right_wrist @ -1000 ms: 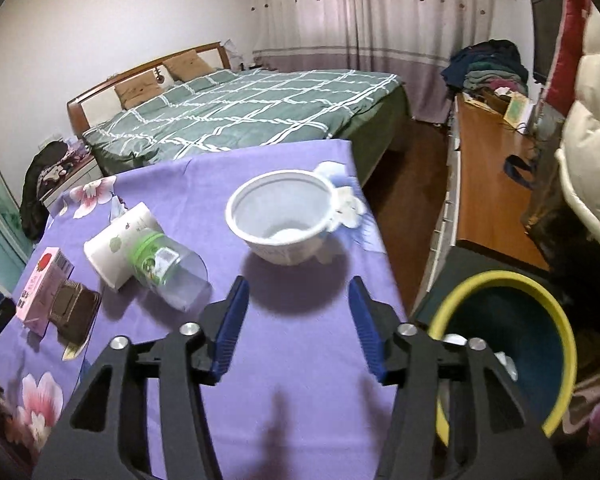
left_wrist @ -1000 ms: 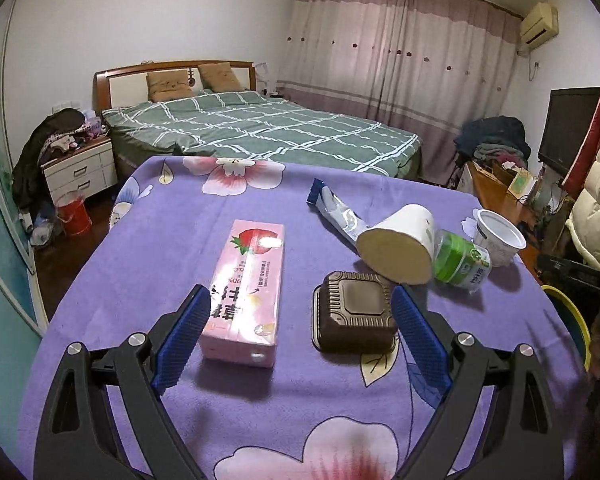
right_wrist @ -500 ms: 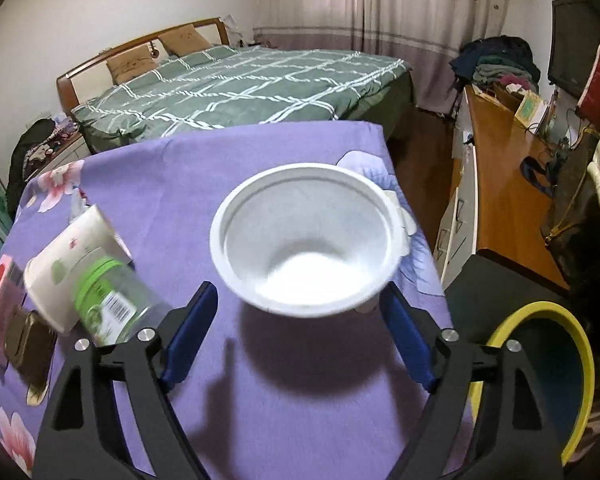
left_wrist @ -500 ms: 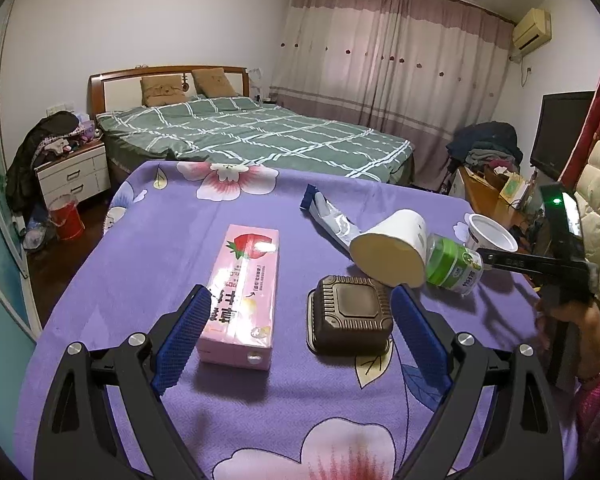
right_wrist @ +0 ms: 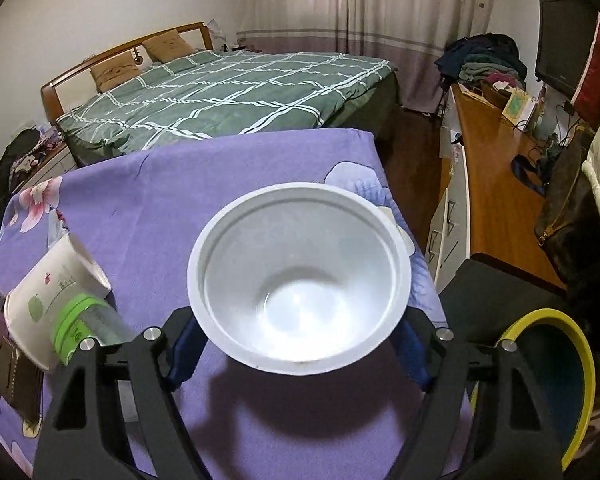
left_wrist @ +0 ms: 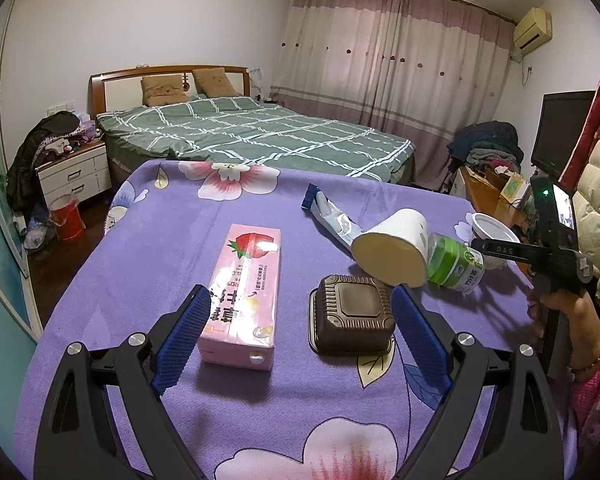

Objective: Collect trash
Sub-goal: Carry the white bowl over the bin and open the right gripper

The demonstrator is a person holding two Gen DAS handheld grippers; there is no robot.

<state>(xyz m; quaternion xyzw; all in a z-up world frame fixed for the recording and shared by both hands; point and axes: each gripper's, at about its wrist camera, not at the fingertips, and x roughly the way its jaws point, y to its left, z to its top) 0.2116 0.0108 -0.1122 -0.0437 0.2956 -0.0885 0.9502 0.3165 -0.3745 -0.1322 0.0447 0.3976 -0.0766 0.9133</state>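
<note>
A white plastic bowl (right_wrist: 300, 280) stands on the purple flowered tablecloth (right_wrist: 180, 184) between the wide-open fingers of my right gripper (right_wrist: 300, 354); whether the pads touch it is hidden under its rim. The bowl also shows in the left wrist view (left_wrist: 496, 232). Left of it lie a green-lidded bottle (right_wrist: 80, 328) and a tipped paper cup (right_wrist: 48, 292). My left gripper (left_wrist: 300, 344) is open and empty, low over the table, with a pink box (left_wrist: 246, 292) and a brown tray (left_wrist: 352, 316) between its fingers. A blue-white wrapper (left_wrist: 328, 216) lies farther back.
A yellow-rimmed bin (right_wrist: 548, 372) stands on the floor right of the table. A wooden desk (right_wrist: 496, 184) runs along the right wall. A bed (left_wrist: 252, 136) lies beyond the table's far edge. My right gripper shows in the left wrist view (left_wrist: 500, 250).
My right gripper has moved forward until the white bowl sits between its open fingers. My left gripper has stayed nearly still.
</note>
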